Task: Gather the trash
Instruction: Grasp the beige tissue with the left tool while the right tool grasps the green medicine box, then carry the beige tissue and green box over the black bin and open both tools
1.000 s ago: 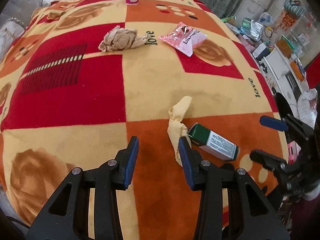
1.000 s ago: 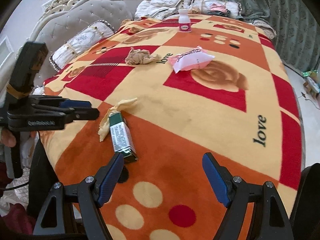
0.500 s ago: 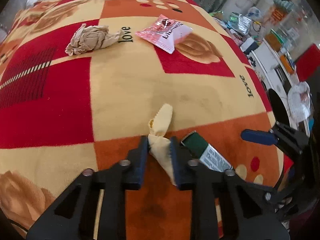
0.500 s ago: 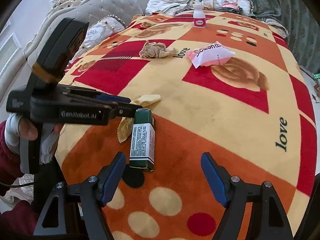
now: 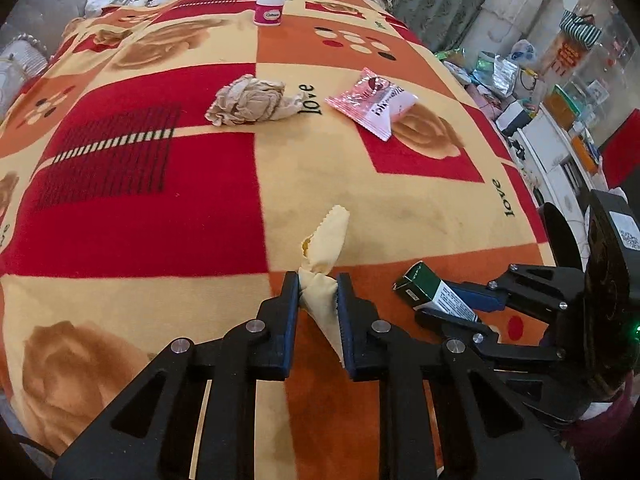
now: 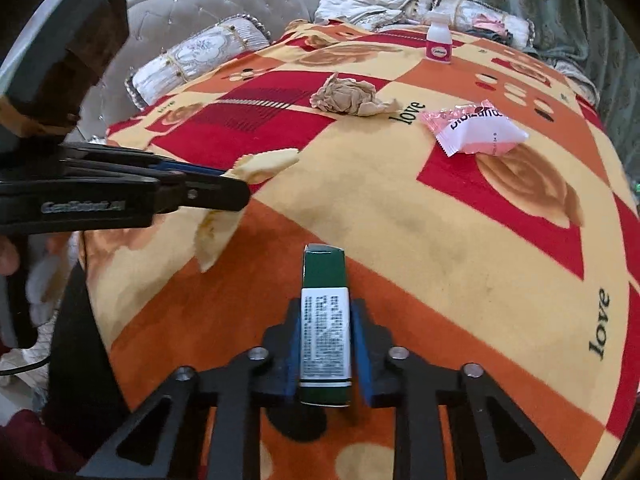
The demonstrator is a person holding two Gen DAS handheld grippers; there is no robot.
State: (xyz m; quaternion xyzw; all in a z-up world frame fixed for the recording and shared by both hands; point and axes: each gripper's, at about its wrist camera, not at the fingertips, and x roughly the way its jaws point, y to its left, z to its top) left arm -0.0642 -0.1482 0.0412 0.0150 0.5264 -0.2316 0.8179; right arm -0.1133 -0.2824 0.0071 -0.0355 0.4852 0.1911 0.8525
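Left gripper (image 5: 318, 284): jaws narrowed onto yellow cloth scrap (image 5: 324, 256), pinched at its twisted middle, serrated tip free above the blanket (image 5: 160, 208)
Right gripper (image 6: 325, 328): jaws closed on both long sides of green-and-white carton (image 6: 325, 320), its green end pointing away over the orange patch
Loose on blanket, well apart from both claws: crumpled brown paper (image 5: 250, 100); pink snack packet (image 5: 374, 102); small white bottle (image 5: 270, 0), upright at far edge
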